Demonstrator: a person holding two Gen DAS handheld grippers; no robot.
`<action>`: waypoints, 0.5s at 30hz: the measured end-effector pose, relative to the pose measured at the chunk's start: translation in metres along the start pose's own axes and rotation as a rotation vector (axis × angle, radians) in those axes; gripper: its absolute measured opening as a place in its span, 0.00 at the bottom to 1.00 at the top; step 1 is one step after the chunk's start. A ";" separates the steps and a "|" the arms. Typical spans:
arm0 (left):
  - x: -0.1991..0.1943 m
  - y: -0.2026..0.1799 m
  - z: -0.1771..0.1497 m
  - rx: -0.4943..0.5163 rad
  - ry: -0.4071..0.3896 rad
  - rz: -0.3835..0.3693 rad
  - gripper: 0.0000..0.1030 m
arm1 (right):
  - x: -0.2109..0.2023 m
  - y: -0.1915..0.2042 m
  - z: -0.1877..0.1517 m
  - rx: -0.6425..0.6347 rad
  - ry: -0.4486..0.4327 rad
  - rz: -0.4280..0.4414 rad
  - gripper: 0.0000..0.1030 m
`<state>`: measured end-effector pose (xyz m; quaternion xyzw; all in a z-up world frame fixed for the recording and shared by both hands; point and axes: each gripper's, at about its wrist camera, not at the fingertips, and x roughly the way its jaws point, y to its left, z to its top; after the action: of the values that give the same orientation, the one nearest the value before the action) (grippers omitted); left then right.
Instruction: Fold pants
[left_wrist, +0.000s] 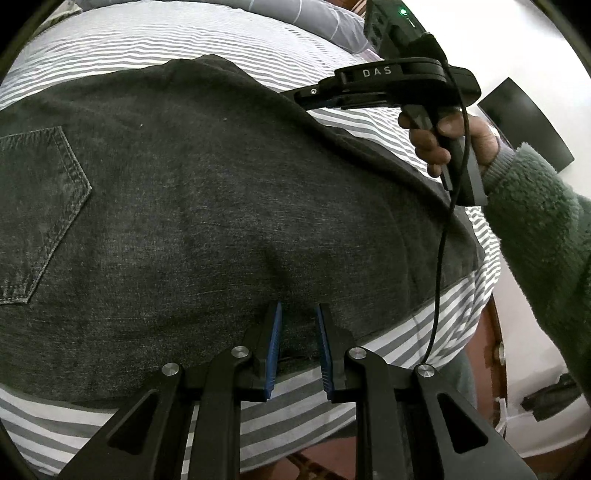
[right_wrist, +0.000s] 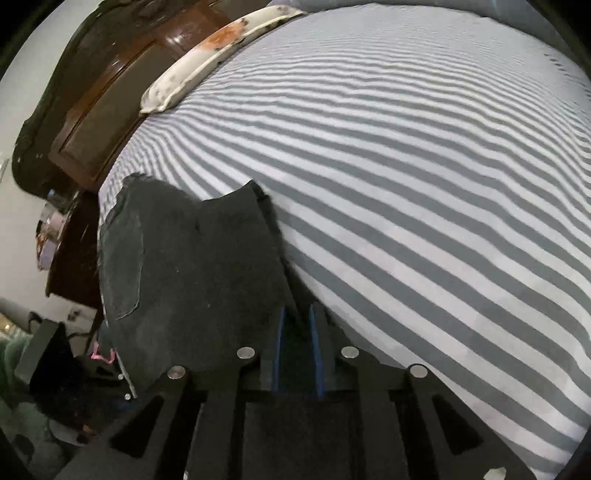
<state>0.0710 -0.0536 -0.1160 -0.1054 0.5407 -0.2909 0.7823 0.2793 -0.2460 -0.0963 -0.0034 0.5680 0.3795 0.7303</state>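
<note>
Dark pants (left_wrist: 207, 206) are lying flat on the striped bed sheet (left_wrist: 155, 40).

The left gripper (left_wrist: 298, 314) is sitting over the near edge of the pants, its blue fingers (left_wrist: 275, 332) parted with dark cloth showing between them. The right gripper (right_wrist: 297, 314) is pinching a fold of the pants between its narrow fingers. A hand (left_wrist: 443, 144) in a fuzzy green sleeve (left_wrist: 543, 229) is holding its handle. A pillow (right_wrist: 207, 55) is lying by the wooden headboard (right_wrist: 110, 99).
</note>
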 end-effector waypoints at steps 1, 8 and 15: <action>0.000 0.001 0.000 -0.002 0.000 -0.002 0.20 | 0.002 0.001 0.000 -0.012 0.012 0.013 0.14; -0.001 0.003 0.001 0.000 0.000 -0.004 0.20 | -0.006 0.010 -0.007 -0.061 -0.033 -0.044 0.03; -0.002 0.003 0.001 -0.002 -0.006 0.000 0.20 | -0.016 0.022 0.001 -0.105 -0.118 -0.255 0.01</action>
<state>0.0720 -0.0499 -0.1156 -0.1071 0.5385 -0.2902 0.7837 0.2666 -0.2395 -0.0733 -0.0913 0.4985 0.3125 0.8034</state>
